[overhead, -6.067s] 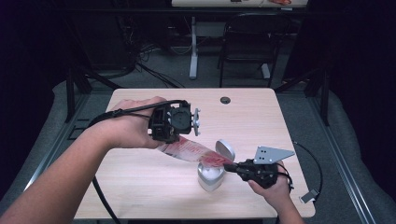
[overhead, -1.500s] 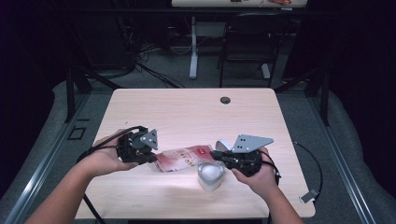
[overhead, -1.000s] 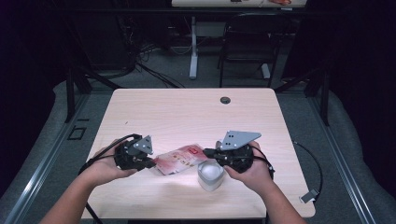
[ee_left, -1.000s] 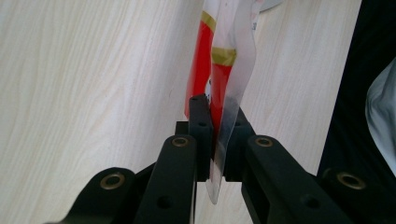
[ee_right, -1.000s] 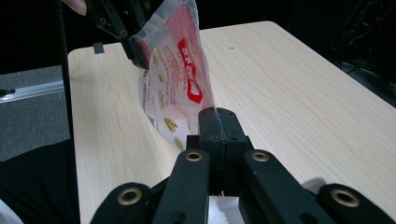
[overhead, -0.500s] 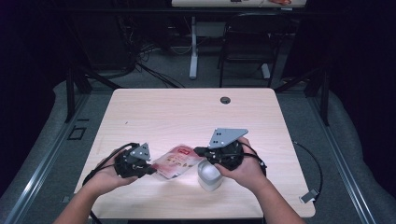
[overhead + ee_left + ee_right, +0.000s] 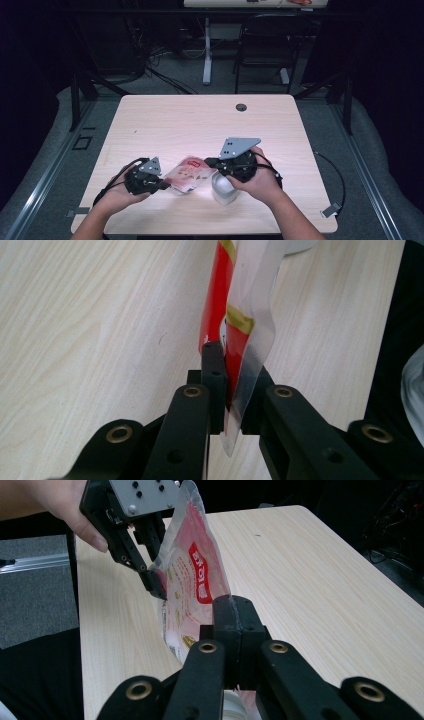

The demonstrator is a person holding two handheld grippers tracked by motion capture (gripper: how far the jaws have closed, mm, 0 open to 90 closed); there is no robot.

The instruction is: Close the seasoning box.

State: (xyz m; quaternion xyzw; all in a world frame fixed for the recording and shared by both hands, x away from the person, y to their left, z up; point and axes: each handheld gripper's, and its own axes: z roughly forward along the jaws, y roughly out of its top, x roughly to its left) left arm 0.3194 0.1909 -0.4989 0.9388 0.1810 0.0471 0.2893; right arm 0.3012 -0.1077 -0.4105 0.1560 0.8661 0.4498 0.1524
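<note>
Both grippers hold 1 snack packet (image 7: 189, 174) between them, low over the near part of the table (image 7: 200, 120), just left of a white cup (image 7: 223, 189). Left gripper (image 7: 159, 184): jaws clenched on the packet's clear edge. Right gripper (image 7: 211, 162): jaws pressed fully together on the opposite edge. Judgement: 2 opposed grips suit pulling the packet open or holding it taut near the cup. Left gripper view shows the film (image 7: 247, 352) pinched between pads (image 7: 214, 371); right gripper view shows the printed red label (image 7: 200, 575), unreadable from above.
</note>
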